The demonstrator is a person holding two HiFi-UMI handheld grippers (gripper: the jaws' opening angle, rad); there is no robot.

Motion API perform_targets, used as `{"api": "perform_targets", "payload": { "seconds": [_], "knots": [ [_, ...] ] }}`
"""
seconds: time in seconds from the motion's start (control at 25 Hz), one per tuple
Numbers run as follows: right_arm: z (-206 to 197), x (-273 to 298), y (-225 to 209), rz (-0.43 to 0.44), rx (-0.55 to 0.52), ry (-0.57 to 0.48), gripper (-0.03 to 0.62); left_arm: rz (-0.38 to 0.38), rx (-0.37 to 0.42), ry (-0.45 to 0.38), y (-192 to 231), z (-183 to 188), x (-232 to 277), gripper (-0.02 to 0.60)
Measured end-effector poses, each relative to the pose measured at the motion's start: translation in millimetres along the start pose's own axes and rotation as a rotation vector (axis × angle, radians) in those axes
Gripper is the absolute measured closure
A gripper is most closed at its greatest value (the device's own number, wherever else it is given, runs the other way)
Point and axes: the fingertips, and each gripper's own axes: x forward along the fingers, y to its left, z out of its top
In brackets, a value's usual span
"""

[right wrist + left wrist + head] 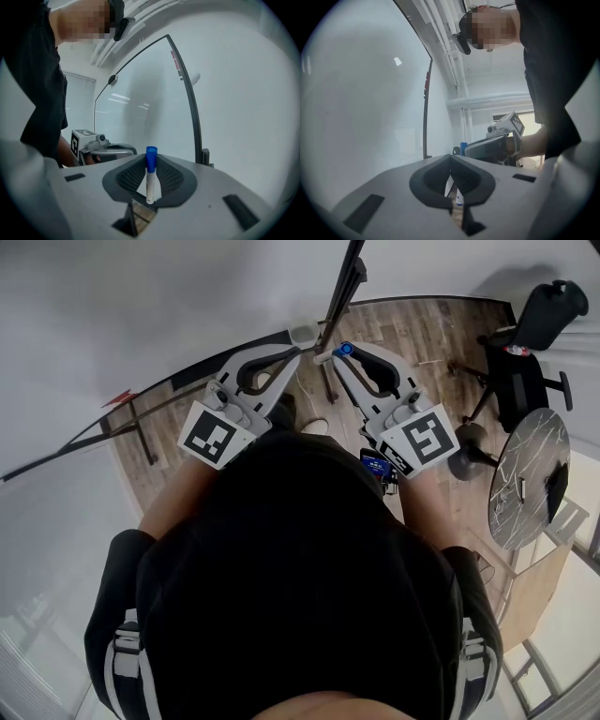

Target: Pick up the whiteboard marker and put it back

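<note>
The whiteboard marker (150, 180), white with a blue cap, stands upright between the pads of my right gripper (151, 161), which is shut on it. In the head view its blue cap (345, 350) shows at the tip of the right gripper (343, 354). My left gripper (450, 159) is held level beside it with its jaw tips meeting and nothing held between them. Both grippers point toward the whiteboard (141, 306), the left gripper (292, 352) just left of the right. The left gripper view shows the right gripper (487, 146) at its right.
The whiteboard's dark frame edge (190, 98) runs close in front of the grippers. A black pole (342, 287) rises past the board on the wooden floor (412, 334). An office chair (530, 343) and a round table (530, 479) stand to the right.
</note>
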Motion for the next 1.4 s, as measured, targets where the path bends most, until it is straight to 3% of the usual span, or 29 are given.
{"api": "perform_targets", "payload": {
  "seconds": [0.32, 0.52, 0.8, 1.4],
  "knots": [
    [-8.0, 7.0, -8.9, -0.013, 0.004, 0.009, 0.528, 0.029, -0.009, 0.004, 11.5, -7.1, 0.5, 0.578],
    [-14.7, 20.4, -25.8, -0.050, 0.023, 0.013, 0.528, 0.042, -0.037, -0.056, 24.7, -1.8, 1.7, 0.578],
    [-12.9, 45.7, -38.8, -0.063, -0.016, 0.028, 0.528, 0.074, -0.027, -0.046, 37.1, -5.4, 7.0, 0.578],
    [-83.7, 106.8, -54.7, -0.047, -0.088, 0.192, 0.528, 0.127, -0.019, -0.014, 54.4, -30.0, 2.5, 0.578]
  ]
}}
